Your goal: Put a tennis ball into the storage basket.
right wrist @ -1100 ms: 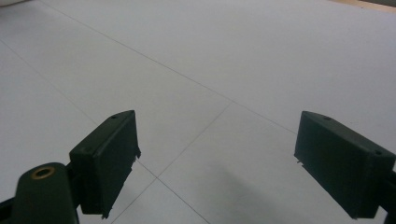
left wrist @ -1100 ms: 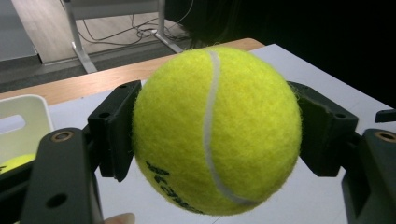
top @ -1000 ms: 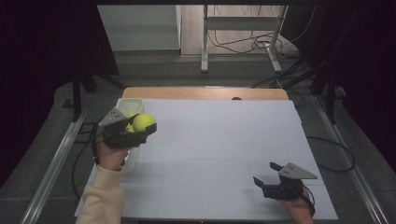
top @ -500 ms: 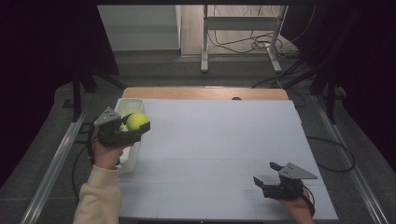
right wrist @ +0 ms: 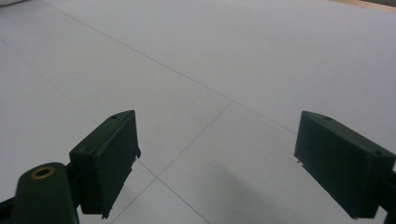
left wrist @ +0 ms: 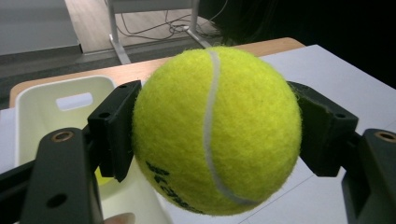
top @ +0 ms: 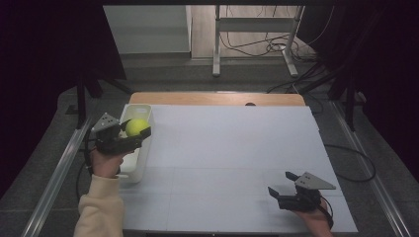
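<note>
I find the fuzzy yellow-green tennis ball (left wrist: 215,130) clamped in my left gripper (top: 129,136), held above the white rectangular plastic bin (top: 141,163) at the table's left edge. My right gripper (right wrist: 231,163) rests with jaws wide apart and nothing between them on the white-covered table (top: 232,153) (wooden strip along the far edge). Beyond it are a grey floor and cables; the ball's black print is partly cut off.

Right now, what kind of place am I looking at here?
Probably a lab or recording studio, not a home. Black curtains hang round a white-covered table, loose cables lie on the floor behind it, and a person holds a tennis ball with a handheld gripper.
</note>
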`<act>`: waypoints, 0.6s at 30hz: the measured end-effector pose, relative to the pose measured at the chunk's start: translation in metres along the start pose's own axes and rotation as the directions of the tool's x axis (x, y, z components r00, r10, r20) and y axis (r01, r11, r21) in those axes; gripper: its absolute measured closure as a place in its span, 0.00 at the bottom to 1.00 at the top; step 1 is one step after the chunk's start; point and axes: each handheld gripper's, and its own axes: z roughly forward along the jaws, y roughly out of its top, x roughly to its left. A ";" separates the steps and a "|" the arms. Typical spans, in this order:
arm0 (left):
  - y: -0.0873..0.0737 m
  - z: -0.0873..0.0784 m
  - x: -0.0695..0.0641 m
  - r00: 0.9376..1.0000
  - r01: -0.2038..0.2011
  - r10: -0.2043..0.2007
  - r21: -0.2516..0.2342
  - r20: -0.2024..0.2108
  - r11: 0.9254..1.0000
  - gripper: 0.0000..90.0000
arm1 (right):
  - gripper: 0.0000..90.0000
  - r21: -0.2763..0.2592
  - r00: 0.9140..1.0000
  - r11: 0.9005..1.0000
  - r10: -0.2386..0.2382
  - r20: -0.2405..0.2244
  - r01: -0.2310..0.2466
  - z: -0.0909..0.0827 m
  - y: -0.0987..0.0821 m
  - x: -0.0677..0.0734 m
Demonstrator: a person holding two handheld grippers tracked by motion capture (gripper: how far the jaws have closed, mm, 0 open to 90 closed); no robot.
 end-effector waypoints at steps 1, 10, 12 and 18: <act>0.000 -0.001 0.001 1.000 0.001 -0.001 0.000 -0.006 1.000 0.28 | 0.16 0.000 1.000 1.000 0.000 0.000 0.000 0.000 0.000 0.000; -0.002 -0.006 0.012 0.999 0.015 -0.015 -0.002 -0.046 1.000 0.28 | 0.16 0.005 1.000 1.000 -0.001 0.001 0.001 0.000 0.000 0.000; -0.002 -0.007 0.014 0.999 0.020 -0.020 -0.003 -0.051 1.000 0.28 | 0.16 0.002 1.000 1.000 0.000 0.002 0.000 0.000 0.000 0.000; -0.003 -0.012 0.021 0.997 0.030 -0.030 -0.006 -0.074 1.000 0.28 | 0.16 0.005 1.000 1.000 0.000 0.002 0.000 0.000 0.000 0.000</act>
